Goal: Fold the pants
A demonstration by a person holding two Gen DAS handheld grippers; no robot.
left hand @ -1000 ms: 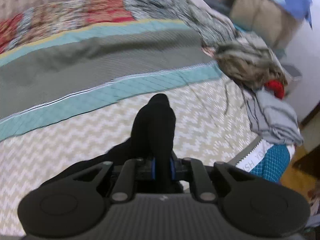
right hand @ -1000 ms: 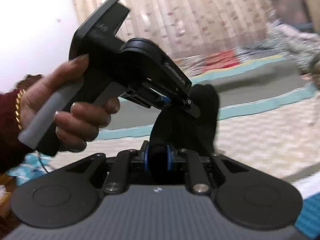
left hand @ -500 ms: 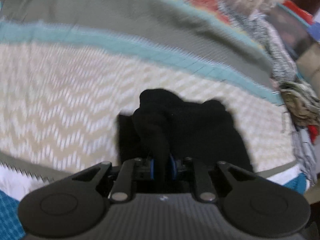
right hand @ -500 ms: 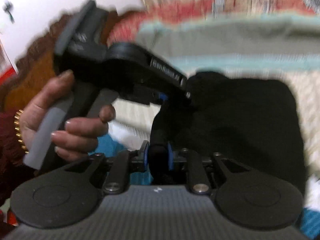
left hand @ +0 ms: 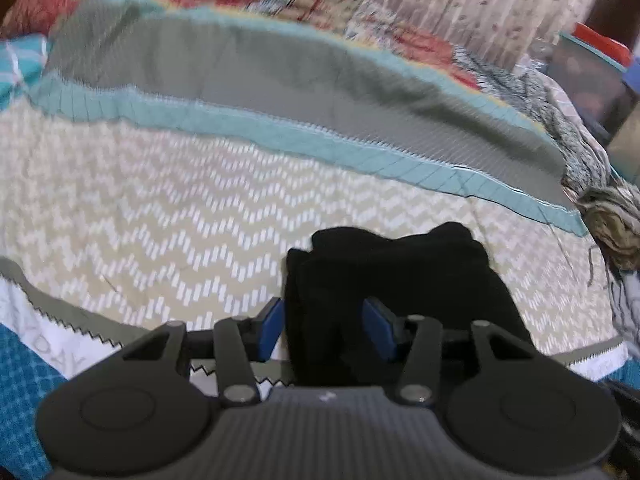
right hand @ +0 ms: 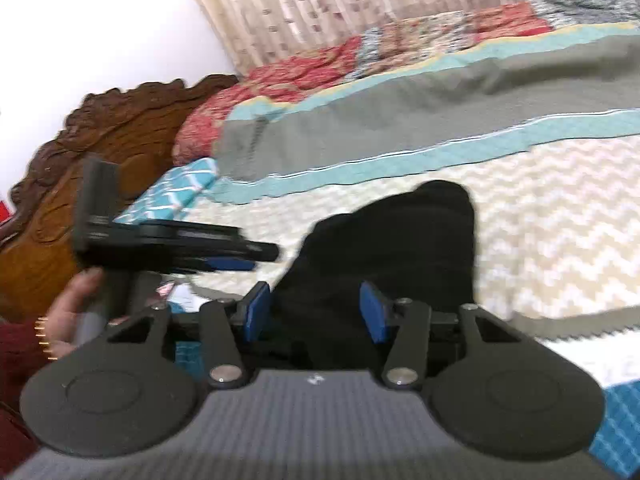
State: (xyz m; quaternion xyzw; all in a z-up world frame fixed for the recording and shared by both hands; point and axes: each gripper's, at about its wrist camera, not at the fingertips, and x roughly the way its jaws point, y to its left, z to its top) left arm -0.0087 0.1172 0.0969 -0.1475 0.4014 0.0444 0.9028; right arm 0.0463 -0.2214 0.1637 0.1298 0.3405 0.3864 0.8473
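The black pants [left hand: 404, 276] lie bunched in a compact heap on the cream zigzag bedspread [left hand: 160, 216], near the bed's front edge. My left gripper [left hand: 326, 326] is open, its blue pads on either side of the heap's near edge without pinching it. In the right wrist view the pants [right hand: 400, 248] lie the same way and my right gripper [right hand: 316, 314] is open around their near edge. The left gripper [right hand: 240, 258] shows there, held by a hand at the left of the heap.
A grey and teal quilt [left hand: 280, 80] covers the far half of the bed. A pile of loose clothes [left hand: 608, 216] lies at the right edge. A carved wooden headboard [right hand: 80, 152] stands at the left. Curtains [right hand: 360, 0] hang behind.
Both grippers were shut on the black pants and held them up. They came down to the bed and opened, and the pants now rest on the bedspread.
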